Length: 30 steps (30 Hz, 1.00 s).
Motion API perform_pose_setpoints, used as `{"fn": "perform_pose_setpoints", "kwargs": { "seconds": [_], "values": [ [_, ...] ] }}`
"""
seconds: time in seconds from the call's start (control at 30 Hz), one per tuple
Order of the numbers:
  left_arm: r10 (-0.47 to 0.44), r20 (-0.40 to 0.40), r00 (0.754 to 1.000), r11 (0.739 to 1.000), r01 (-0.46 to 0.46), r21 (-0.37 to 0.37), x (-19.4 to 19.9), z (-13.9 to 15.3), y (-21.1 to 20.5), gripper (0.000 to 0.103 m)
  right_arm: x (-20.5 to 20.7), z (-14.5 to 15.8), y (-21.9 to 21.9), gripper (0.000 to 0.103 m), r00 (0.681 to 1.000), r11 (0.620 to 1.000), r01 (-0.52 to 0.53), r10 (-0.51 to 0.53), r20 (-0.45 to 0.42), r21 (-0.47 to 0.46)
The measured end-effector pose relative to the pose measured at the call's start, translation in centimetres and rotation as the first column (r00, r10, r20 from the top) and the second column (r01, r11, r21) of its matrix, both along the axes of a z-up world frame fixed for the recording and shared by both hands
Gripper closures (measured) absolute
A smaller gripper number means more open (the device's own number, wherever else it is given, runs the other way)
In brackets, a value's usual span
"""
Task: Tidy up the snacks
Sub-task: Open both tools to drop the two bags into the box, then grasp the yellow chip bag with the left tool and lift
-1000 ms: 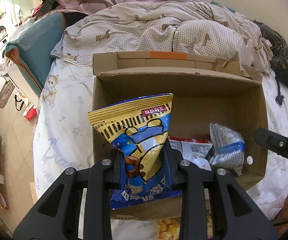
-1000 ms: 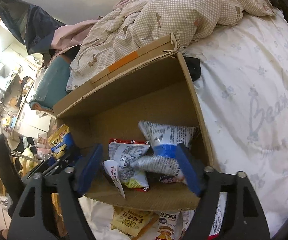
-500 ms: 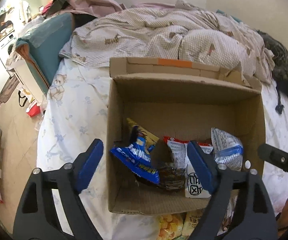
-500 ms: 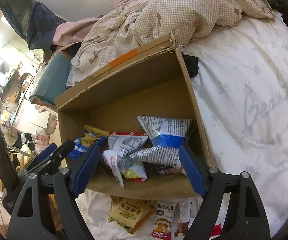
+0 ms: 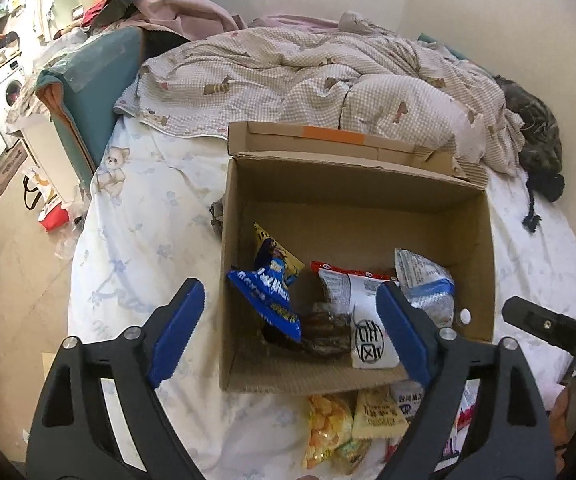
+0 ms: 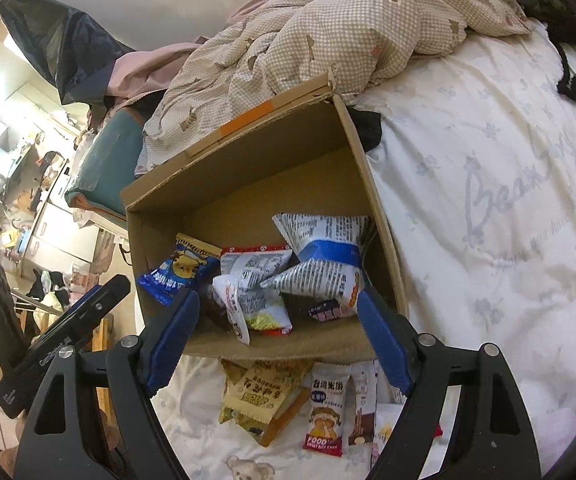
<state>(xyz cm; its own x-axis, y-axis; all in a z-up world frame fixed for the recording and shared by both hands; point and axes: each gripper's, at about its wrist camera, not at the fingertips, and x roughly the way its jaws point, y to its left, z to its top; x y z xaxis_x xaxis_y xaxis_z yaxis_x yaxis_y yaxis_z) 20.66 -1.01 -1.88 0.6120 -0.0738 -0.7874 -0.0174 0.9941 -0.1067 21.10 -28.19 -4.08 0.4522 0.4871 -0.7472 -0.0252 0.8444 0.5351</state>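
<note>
Left claw point(image 5: 290, 332): jaws opening, wide apart, nothing between the pads; it hangs above the near-left corner of the open brown cardboard box point(image 5: 488, 248), which sits on the white floral bed sheet point(image 5: 143, 216).

Blue and yellow crinkled snack bag point(image 5: 271, 288): lies inside the box at 9 o'clock, tilted against the left wall, clear of both pads.

Red-edged white foil packet point(image 6: 253, 280) and silver packet with a blue band point(image 6: 320, 258): packed at centre and 3 o'clock of the box floor, leaning on each other, probably because they were dropped in rather than stacked.

Right claw point(image 6: 277, 340): spread wide and empty over the near box edge.

Loose packets, among them a yellow paper-look sachet point(image 6: 255, 394) and a white rice-cake pack point(image 6: 326, 412), lie on the sheet at 6 o'clock, just outside the box. They are within easy reach and are judged the next items to load.
</note>
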Motion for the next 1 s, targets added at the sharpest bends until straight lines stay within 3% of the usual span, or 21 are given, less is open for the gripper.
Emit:
{"fn": "perform_pose_setpoints", "kwargs": {
  "seconds": [0.13,0.23,0.5,1.0],
  "values": [
    [-0.004,0.033,0.999,1.0,0.003,0.016,-1.6,0.7,0.3,0.008,-0.9,0.1,-0.1,0.019,1.0,1.0,-0.001,0.001,-0.004,0.014],
    [-0.008,0.016,1.0,1.0,0.008,-0.005,-2.4,0.7,0.8,0.005,-1.4,0.0,-0.4,0.019,1.0,0.999,0.008,-0.007,-0.018,0.041],
    [0.012,-0.075,0.997,0.999,-0.015,-0.031,-5.0,-1.4,1.5,0.005,-3.3,-0.1,-0.6,0.019,0.999,0.998,0.016,-0.014,-0.037,0.054],
    [-0.029,-0.126,0.992,1.0,0.029,-0.008,-8.7,-3.0,-0.5,0.005,-7.0,-1.1,-0.7,0.019,0.997,1.0,-0.014,0.013,-0.072,-0.016]
  ]
}}
